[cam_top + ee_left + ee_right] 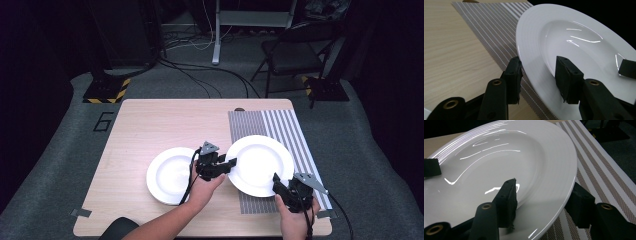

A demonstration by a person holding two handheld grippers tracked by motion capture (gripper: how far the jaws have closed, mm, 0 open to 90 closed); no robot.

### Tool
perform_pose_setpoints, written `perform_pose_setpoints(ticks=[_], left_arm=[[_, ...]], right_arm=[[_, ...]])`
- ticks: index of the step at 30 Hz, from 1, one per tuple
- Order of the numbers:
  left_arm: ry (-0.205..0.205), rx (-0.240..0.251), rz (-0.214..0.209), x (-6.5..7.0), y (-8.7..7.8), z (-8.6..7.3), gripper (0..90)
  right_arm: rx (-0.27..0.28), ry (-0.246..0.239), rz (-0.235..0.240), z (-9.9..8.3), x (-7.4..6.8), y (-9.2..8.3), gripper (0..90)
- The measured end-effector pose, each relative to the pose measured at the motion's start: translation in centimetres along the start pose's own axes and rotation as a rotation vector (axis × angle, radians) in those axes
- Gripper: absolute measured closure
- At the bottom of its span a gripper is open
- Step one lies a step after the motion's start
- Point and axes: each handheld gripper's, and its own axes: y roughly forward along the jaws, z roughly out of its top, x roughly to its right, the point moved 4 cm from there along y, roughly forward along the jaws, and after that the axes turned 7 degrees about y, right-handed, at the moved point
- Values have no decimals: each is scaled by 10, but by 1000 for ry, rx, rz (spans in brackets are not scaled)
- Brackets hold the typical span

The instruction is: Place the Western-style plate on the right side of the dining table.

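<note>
Evidently you have the large white plate (260, 164) straddled at opposite rims over the striped mat (295, 127), one edge raised: left tongs (227, 164) and right tongs (276, 181) each stand half-spread with the rim between the jaws, pads not visibly pressing. Judged stiff, glazed, slippery, fairly heavy and breakable; take it only at the rim, both sides. A second plate (170, 175) rests on the surface (150, 125). Legible writing: a "6" on the floor (102, 121).
</note>
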Motion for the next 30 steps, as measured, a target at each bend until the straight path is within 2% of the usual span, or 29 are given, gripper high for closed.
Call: perform_pose_setpoints(ticks=[3, 17, 28, 30], left_arm=[[12, -11, -11, 1, 4, -1, 572], [10, -22, -21, 6, 14, -1, 580], [8, -17, -9, 2, 18, 6, 583], [-4, -9, -7, 1, 19, 7, 582]], right_arm=[[-1, 7, -7, -1, 3, 0, 451], [-13, 25, -20, -3, 15, 0, 463], [-37, 18, -23, 8, 15, 8, 471], [-38, 13, -17, 10, 15, 8, 475]])
